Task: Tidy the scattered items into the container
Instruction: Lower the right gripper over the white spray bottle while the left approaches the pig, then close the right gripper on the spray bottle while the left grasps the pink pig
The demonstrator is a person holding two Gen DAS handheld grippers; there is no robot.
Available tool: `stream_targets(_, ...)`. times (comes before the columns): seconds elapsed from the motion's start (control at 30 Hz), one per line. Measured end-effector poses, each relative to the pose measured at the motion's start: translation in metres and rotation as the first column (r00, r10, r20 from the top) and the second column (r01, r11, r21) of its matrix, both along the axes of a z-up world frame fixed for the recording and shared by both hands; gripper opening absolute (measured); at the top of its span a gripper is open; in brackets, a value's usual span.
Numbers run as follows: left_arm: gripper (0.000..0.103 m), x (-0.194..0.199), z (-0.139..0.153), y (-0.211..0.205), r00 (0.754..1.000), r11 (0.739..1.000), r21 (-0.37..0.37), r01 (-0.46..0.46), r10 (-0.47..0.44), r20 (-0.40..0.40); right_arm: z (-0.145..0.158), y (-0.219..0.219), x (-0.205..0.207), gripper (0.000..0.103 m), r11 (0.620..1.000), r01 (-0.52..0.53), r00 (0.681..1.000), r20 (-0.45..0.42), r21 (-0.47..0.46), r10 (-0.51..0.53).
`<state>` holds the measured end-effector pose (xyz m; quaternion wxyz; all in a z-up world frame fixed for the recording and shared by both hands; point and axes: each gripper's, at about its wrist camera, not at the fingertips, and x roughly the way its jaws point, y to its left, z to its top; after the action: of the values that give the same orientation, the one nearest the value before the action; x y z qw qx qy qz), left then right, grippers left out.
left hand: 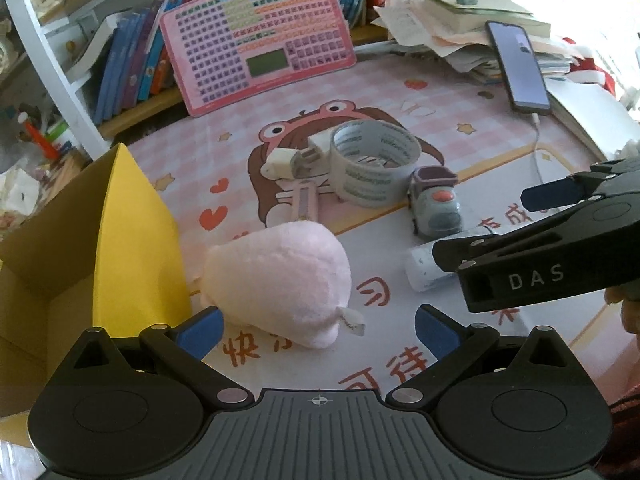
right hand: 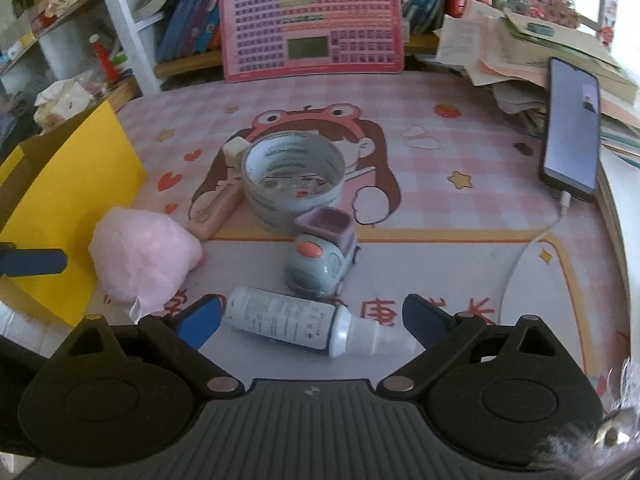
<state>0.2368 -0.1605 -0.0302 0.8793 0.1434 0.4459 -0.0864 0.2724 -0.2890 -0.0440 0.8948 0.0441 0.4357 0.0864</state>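
Observation:
A pink plush toy (left hand: 280, 284) lies between the open fingers of my left gripper (left hand: 318, 330), beside a yellow and brown cardboard box (left hand: 132, 240). My right gripper (right hand: 312, 320) is open around a white spray bottle (right hand: 288, 320) lying on its side; in the left wrist view the right gripper (left hand: 536, 232) partly hides the bottle (left hand: 420, 268). A grey toy car (right hand: 320, 264), a tape roll (right hand: 292, 176), a pink utility knife (right hand: 214, 216) and a white charger plug (left hand: 296, 156) lie further back. The plush (right hand: 140, 256) and box (right hand: 76, 200) show at left in the right wrist view.
A pink keyboard chart (left hand: 260, 36) leans against bookshelves at the back. A phone (right hand: 572, 128) on a cable rests against a paper stack (left hand: 460, 28) at the right. The desk mat (right hand: 440, 208) carries a cartoon print.

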Motion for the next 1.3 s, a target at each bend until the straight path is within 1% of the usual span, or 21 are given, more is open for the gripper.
stream_targets(0.1, 0.102, 0.005, -0.001, 0.003, 1.000, 1.000, 0.014, -0.011, 0.011, -0.012, -0.004, 0.000, 0.005, 0.097, 1.000, -0.014, 1.000, -0.012, 0.018, 0.014)
stream_targets(0.3, 0.102, 0.010, -0.001, 0.002, 1.000, 0.999, 0.044, -0.019, 0.020, -0.017, -0.015, 0.001, 0.013, 0.094, 0.999, -0.013, 0.998, -0.066, 0.047, 0.016)
stream_targets(0.57, 0.103, 0.007, -0.001, -0.004, 0.999, 0.997, 0.065, -0.030, 0.031, -0.025, -0.023, 0.003, 0.025, 0.094, 0.996, -0.089, 0.992, -0.091, 0.014, 0.090)
stream_targets(0.67, 0.103, 0.006, 0.000, -0.005, 0.999, 0.997, 0.070, -0.039, 0.041, -0.027, -0.026, 0.006, 0.025, 0.093, 0.992, -0.128, 0.988, -0.087, -0.020, 0.126)
stream_targets(0.7, 0.103, 0.005, 0.000, -0.005, 0.999, 0.997, 0.071, -0.040, 0.042, -0.028, -0.027, 0.006, 0.024, 0.086, 0.990, -0.136, 0.987, -0.088, -0.033, 0.133)
stream_targets(0.73, 0.103, 0.005, 0.000, -0.006, 0.999, 0.997, 0.072, -0.041, 0.043, -0.030, -0.027, 0.005, 0.023, 0.074, 0.990, -0.137, 0.987, -0.091, -0.041, 0.133)
stream_targets(0.77, 0.103, 0.004, -0.001, -0.007, 0.999, 0.996, 0.073, -0.042, 0.044, -0.030, -0.028, 0.003, 0.021, 0.070, 0.990, -0.135, 0.987, -0.095, -0.044, 0.131)
stream_targets(0.83, 0.103, 0.003, -0.001, -0.008, 0.999, 0.996, 0.073, -0.043, 0.045, -0.030, -0.028, 0.000, 0.017, 0.057, 0.989, -0.142, 0.986, -0.089, -0.042, 0.138)
stream_targets(0.87, 0.103, 0.003, -0.001, -0.008, 0.999, 0.997, 0.072, -0.043, 0.045, -0.030, -0.027, -0.002, 0.015, 0.055, 0.989, -0.144, 0.986, -0.087, -0.040, 0.141)
stream_targets(0.9, 0.103, 0.003, -0.001, -0.008, 0.999, 0.997, 0.069, -0.043, 0.045, -0.031, -0.027, -0.004, 0.012, 0.050, 0.989, -0.146, 0.986, -0.085, -0.038, 0.142)
stream_targets(1.03, 0.103, 0.003, -0.002, -0.011, 0.999, 0.998, 0.056, -0.037, 0.039, -0.033, -0.026, -0.012, 0.002, 0.042, 0.988, -0.148, 0.986, -0.086, -0.042, 0.144)
stream_targets(1.2, 0.103, 0.006, -0.002, -0.012, 0.998, 0.999, 0.029, -0.040, 0.041, -0.038, -0.023, -0.021, -0.013, 0.036, 0.989, -0.139, 0.985, -0.114, -0.047, 0.133)
stream_targets(1.27, 0.103, 0.009, -0.003, -0.009, 0.997, 0.998, 0.009, -0.056, 0.057, -0.043, -0.021, -0.025, -0.018, 0.035, 0.991, -0.128, 0.984, -0.129, -0.041, 0.122)
stream_targets(1.3, 0.103, 0.010, -0.003, -0.008, 0.997, 0.998, 0.000, -0.066, 0.066, -0.045, -0.020, -0.026, -0.018, 0.037, 0.992, -0.121, 0.985, -0.129, -0.034, 0.116)
